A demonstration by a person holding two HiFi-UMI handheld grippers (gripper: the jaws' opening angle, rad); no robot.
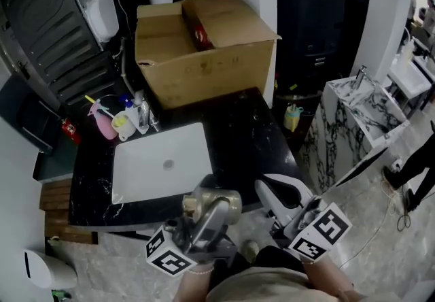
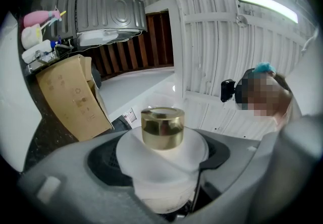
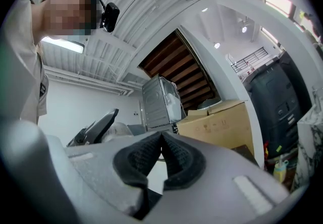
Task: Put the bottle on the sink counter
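Bottle (image 2: 162,165) pinched upright in left gripper (image 1: 215,212), near sink counter (image 1: 241,134) front edge; right gripper (image 3: 161,138) jaws pressed together, empty.

Am counting one gold-capped bottle (image 1: 212,203), one cardboard box (image 1: 204,49), one sink basin (image 1: 146,171), three small containers (image 1: 124,124); left hand-held gripper (image 1: 207,211) and right hand-held gripper (image 3: 161,140) making two.
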